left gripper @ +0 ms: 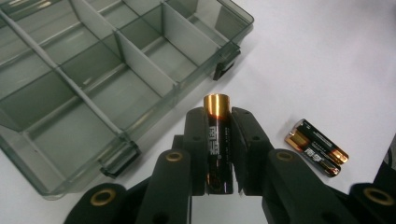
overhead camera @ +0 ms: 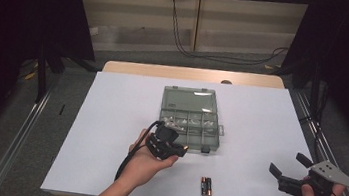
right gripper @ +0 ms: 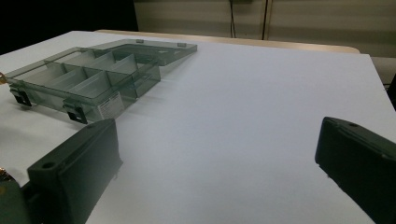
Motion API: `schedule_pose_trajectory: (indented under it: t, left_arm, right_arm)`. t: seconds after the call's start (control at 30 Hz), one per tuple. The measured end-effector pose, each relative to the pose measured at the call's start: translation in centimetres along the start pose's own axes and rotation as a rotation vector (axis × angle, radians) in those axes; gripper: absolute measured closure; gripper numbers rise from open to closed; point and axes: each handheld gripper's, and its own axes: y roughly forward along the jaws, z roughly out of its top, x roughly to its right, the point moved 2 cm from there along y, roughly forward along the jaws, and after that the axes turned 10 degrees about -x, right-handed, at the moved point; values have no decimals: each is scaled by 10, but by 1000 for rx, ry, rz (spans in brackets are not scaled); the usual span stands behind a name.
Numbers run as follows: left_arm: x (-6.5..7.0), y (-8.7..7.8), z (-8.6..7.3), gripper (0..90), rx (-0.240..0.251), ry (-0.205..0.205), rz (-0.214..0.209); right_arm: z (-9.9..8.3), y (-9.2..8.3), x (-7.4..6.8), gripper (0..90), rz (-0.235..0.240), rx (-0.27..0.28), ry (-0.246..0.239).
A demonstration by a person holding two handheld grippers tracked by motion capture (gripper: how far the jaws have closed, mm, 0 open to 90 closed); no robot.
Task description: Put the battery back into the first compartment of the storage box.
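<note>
Battery (left gripper: 218, 140) between left gripper (left gripper: 218, 140) fingers (left gripper: 196, 135)

White table cover (overhead camera: 110, 110), black cables (overhead camera: 180, 33) on floor behind, dark curtains (overhead camera: 16, 18)

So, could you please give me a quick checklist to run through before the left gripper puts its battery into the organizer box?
1. Grip: left gripper shut on the battery: ok.
2. Organizer box lid open: ok.
3. Compartments nearest the gripper bare: ok.
4. Battery over a compartment: not ok, it is outside the box's near wall.
5. Right gripper open, well aside: ok.
6. Two spare batteries on the sheet, outside the box: ok.
</note>
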Motion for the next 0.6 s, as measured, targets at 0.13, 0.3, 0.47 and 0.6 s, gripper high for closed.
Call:
schedule_pose_trajectory:
  t: [0.13,0.3,0.47,0.6]
  left_arm:
    - [-7,-4,2,774,7,-11,11]
    - [-15,-9,6,774,23,-32,24]
    - [-21,-11,9,774,33,-37,27]
    - [-27,-13,12,774,33,-52,31]
  right_arm:
    - [0,0,-1,0,3,-1,-5]
    - [0,0,1,0,2,3,-8]
    - [0,0,0,0,3,1,-11]
    - [0,0,0,0,5,-1,-10]
